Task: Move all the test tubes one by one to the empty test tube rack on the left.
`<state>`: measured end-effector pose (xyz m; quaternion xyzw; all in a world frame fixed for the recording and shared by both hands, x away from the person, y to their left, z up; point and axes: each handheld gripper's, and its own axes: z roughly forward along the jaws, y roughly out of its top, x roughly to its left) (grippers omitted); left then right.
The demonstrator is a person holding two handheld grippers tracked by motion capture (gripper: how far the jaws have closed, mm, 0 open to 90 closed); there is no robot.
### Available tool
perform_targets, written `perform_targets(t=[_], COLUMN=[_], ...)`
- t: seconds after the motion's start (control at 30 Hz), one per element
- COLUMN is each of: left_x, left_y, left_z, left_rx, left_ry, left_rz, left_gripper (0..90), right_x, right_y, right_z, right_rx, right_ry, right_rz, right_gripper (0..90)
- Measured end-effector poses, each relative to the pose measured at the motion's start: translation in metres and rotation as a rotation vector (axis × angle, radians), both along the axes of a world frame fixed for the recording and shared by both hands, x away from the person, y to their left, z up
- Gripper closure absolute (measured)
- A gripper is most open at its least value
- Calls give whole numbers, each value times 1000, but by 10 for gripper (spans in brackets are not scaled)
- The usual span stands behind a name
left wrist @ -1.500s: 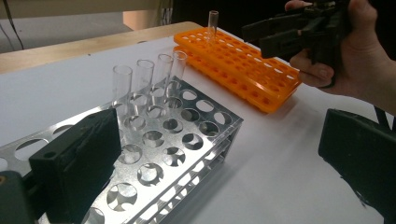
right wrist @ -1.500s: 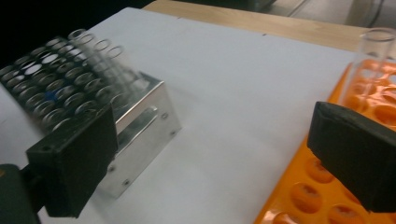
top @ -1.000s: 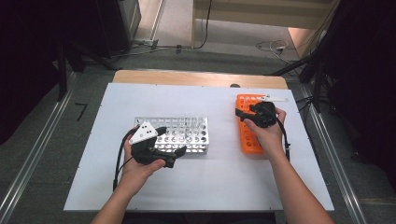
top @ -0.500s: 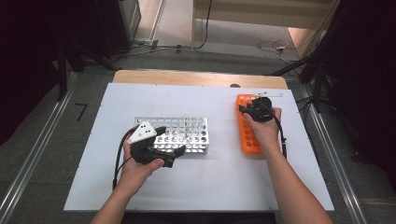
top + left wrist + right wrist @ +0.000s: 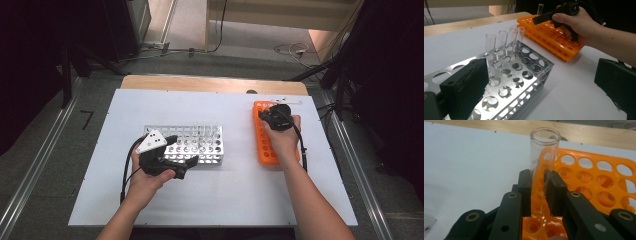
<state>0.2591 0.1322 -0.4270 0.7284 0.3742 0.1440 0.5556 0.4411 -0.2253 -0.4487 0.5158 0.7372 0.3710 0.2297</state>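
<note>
An upright tube (image 5: 544,157) is pinched by the just-closed right tongs (image 5: 538,195) over the orange rack (image 5: 596,185); the left tongs (image 5: 536,90) are spread by the metal rack (image 5: 519,72).

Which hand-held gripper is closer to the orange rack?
The right hand-held gripper. It is over the orange rack, shut on a glass tube standing there. The left hand-held gripper is apart, at the metal rack.

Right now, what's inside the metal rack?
Four empty glass tubes stand in a row along the far side of the metal rack. The other visible holes are empty; the left gripper covers the near corner.
</note>
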Motion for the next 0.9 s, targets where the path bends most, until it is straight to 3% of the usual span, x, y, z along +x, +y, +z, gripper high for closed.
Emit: perform_targets(t=[0.4,0.63,0.9], left_x=[0,-1,-2], left_y=[-2,-3,-6], left_z=[1,2,3], left_rx=[-2,-7,1], left_ry=[-1,-3,0], left_rz=[-3,-8,-11], left_gripper=[0,0,0], right_x=[-21,-39,-66], right_y=[-5,-2,-2], right_z=[23,34,34], right_rx=[32,63,98], right_ry=[-126,-139,-144], right_rz=[35,96,162], right_gripper=[738,738,738])
